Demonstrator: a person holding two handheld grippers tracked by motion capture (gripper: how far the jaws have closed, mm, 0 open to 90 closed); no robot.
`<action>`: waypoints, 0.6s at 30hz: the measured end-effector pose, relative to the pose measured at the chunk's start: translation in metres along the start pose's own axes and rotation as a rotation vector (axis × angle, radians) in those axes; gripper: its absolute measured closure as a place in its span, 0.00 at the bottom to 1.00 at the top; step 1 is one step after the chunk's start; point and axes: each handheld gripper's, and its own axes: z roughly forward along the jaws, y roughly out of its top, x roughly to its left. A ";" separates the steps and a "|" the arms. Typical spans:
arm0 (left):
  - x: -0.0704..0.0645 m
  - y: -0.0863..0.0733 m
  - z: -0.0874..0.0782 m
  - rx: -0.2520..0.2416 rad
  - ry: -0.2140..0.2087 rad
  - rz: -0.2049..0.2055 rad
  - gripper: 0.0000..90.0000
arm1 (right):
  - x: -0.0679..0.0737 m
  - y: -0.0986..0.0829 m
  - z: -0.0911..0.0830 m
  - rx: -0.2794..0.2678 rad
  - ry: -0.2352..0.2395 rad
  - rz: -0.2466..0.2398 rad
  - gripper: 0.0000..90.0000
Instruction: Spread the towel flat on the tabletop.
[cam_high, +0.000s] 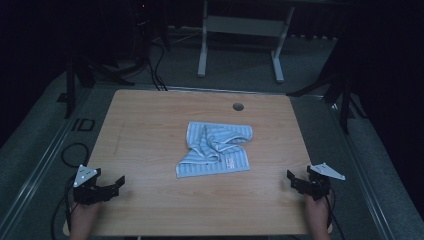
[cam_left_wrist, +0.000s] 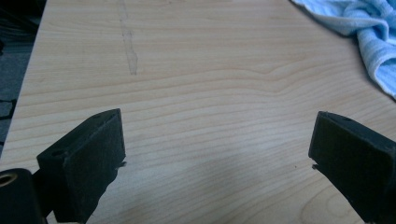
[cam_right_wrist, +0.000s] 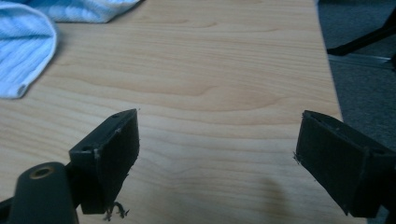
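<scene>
Centrally in the high view, a crumpled blue striped towel (cam_high: 215, 150) lies on the wooden table (cam_high: 150, 125). Well apart from it, the left gripper (cam_high: 117, 184) at lower left and right gripper (cam_high: 292, 179) at lower right both gape wide, empty.

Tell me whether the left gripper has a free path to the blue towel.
Probably yes. The left gripper is open near the table's front left corner, and nothing but bare wood lies between it and the crumpled blue towel mid-table.
</scene>
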 end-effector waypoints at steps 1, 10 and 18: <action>0.000 0.000 0.001 0.008 -0.027 0.011 0.04 | 0.000 0.000 0.001 0.008 0.027 -0.008 0.15; 0.000 0.007 0.004 0.105 -0.091 0.112 0.04 | -0.002 0.014 0.003 0.149 0.141 -0.134 0.16; -0.001 0.022 0.007 0.308 -0.165 0.074 0.04 | -0.002 0.025 0.006 0.247 0.196 -0.158 0.15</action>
